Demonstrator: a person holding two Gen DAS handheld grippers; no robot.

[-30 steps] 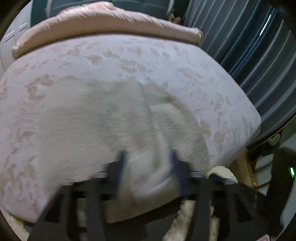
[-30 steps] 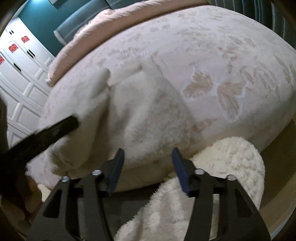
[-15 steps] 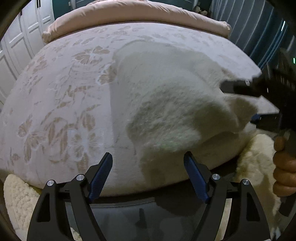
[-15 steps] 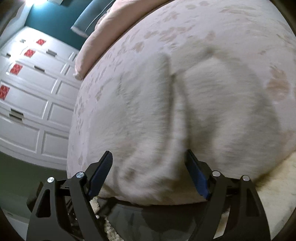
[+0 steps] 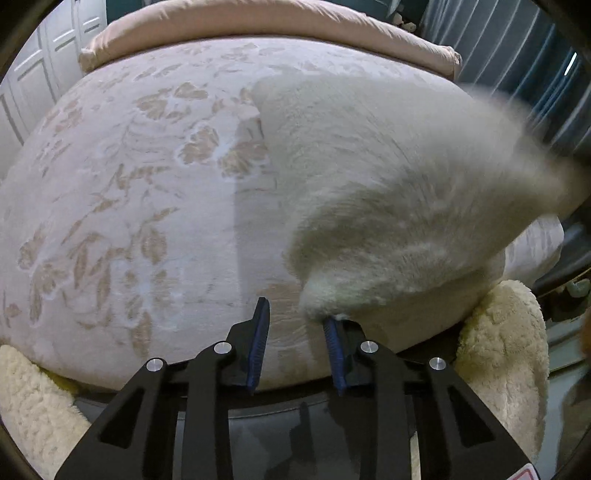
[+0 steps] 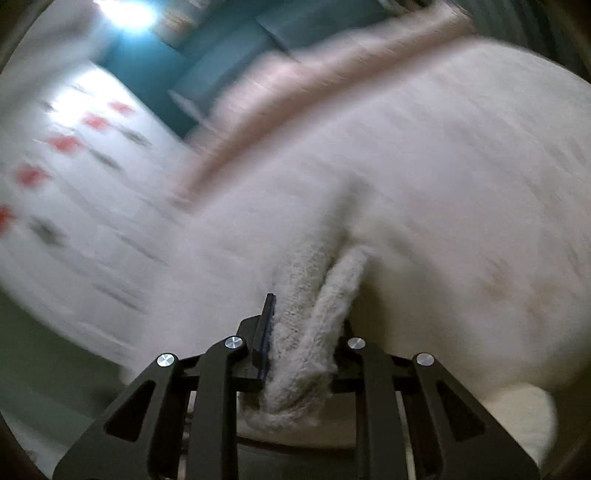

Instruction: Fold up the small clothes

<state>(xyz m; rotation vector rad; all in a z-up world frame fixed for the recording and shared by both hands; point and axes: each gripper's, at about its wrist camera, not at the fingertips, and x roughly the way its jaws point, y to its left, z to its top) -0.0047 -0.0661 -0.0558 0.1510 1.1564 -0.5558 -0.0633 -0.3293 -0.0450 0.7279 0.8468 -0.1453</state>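
A fluffy white garment (image 5: 388, 177) lies on the right half of the pink floral bedspread (image 5: 129, 192); its right side is lifted and blurred. My left gripper (image 5: 295, 325) is open just in front of the bed edge; the garment's near corner touches its right finger (image 5: 334, 350). My right gripper (image 6: 303, 328) is shut on a bunched fold of the white garment (image 6: 303, 314), which stretches away over the bed. That view is strongly blurred.
A pink rolled duvet (image 5: 258, 22) lies along the far side of the bed. A cream fleece blanket (image 5: 502, 354) hangs below the near edge on both sides. White wardrobe doors (image 6: 66, 155) stand at the left, dark curtains (image 5: 517, 48) at the right.
My right gripper has closed on the garment's edge and lifts it. My left gripper's jaws have narrowed and it has shifted left, toward the garment's near corner.
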